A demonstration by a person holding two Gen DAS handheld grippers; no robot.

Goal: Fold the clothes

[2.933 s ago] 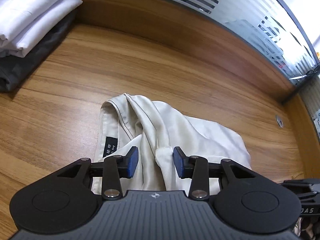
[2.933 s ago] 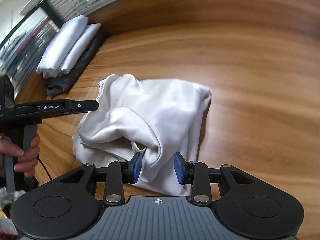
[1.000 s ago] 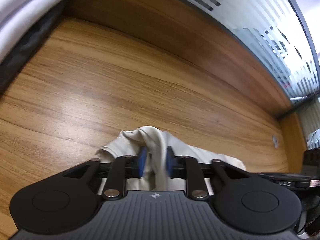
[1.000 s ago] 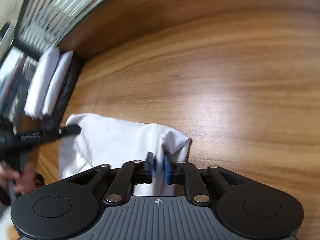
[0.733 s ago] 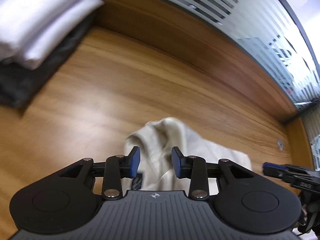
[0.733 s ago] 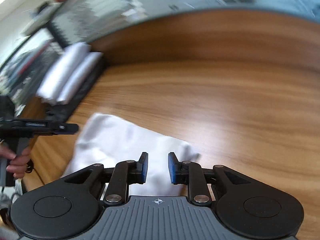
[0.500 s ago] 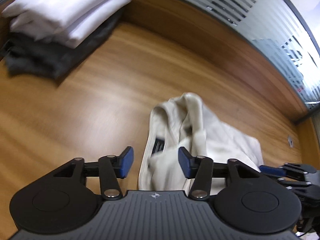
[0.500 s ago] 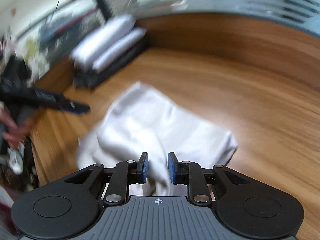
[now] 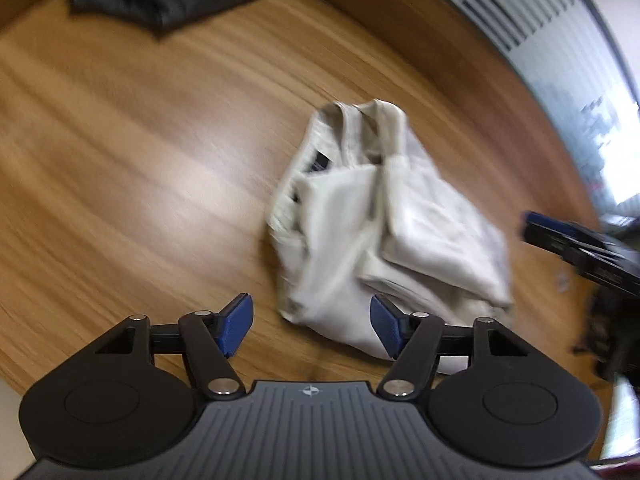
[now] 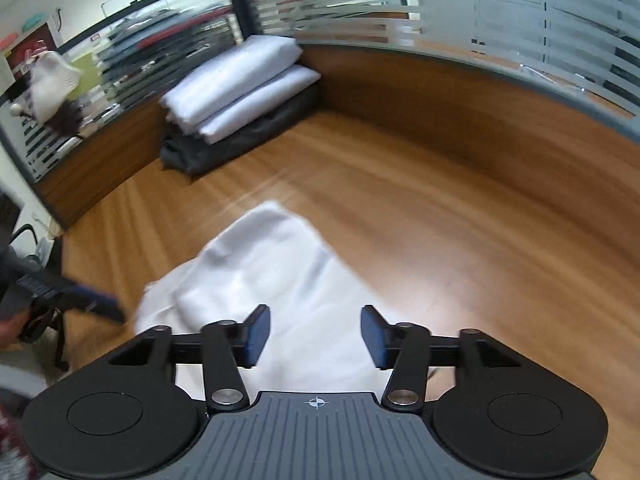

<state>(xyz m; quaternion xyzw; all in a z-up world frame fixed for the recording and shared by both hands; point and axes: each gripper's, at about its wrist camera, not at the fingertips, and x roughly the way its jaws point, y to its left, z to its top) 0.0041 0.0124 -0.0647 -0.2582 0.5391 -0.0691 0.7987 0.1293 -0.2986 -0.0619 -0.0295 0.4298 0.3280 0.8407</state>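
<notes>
Both grippers, left gripper and right gripper, have just been opening, nothing pinched; cream garment lies crumpled on the wooden table.

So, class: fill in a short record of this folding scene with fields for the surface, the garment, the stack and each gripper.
surface: wooden table
garment: cream garment, bunched on the table, dark label showing
stack: folded white clothes on a dark garment, at the far corner
left gripper: open, jaws just opening, gripping nothing
right gripper: open, jaws just opening, above the garment
</notes>
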